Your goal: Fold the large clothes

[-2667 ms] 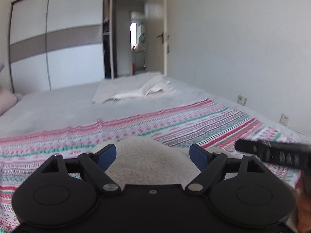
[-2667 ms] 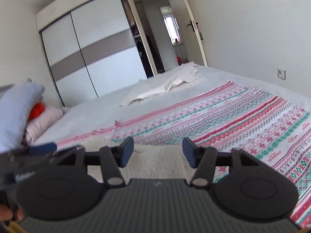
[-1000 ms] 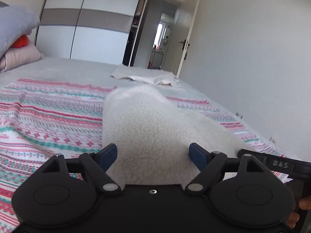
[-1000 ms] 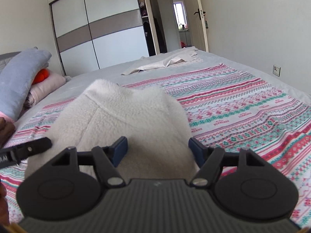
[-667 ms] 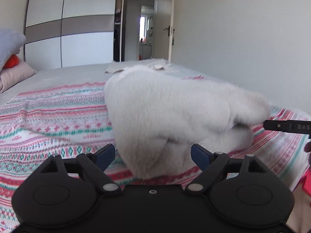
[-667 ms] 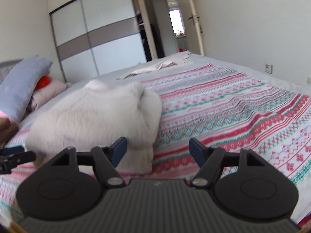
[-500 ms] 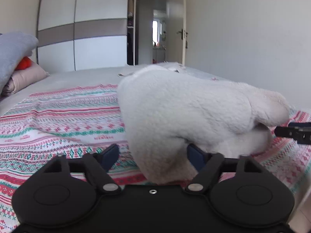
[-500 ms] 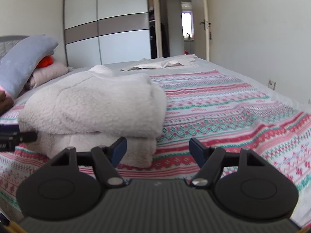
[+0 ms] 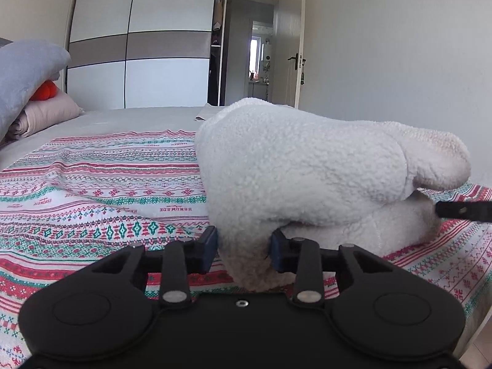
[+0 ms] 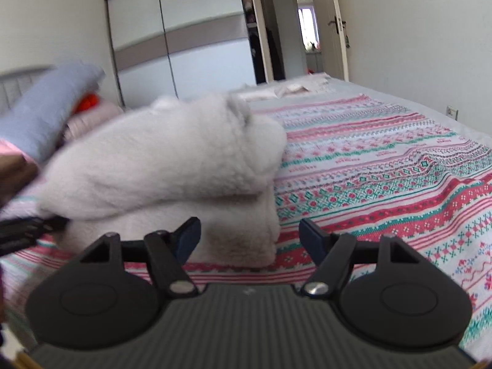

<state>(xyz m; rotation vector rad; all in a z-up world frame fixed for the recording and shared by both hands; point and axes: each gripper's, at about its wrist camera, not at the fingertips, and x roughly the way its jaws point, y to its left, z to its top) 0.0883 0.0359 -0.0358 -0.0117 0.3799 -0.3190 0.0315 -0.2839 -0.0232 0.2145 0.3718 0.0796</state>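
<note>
White fleece garment (image 9: 301,166) sits folded in a thick bundle on the patterned bedspread (image 9: 101,184) near the bed's close edge, top layer doubled over the bottom one. Left hand-held gripper (image 9: 244,244) has just been closing and now pinches the near corner of the fleece, blue pads (image 9: 210,240) pressing into the pile from both sides. Right hand-held gripper (image 10: 249,236) is spread wide, jaws empty, hovering just off the bundle's right corner (image 10: 246,240); the fleece lies to the left of its gap, not between the pads. Step in hand looks like taking hold of both near corners for the next fold or a lift. To do it well: right side should slide left and slightly forward so the corner sits fully between its pads before closing, and grab all layers together, not just the top flap, or the fold will peel open. Left grip should be deep enough that bulky fleece does not slip out. Keep both hands level and move together. The other gripper's tip (image 9: 461,210) shows at the bundle's far right edge in the left view. Pillows (image 9: 27,77) sit well clear.
</note>
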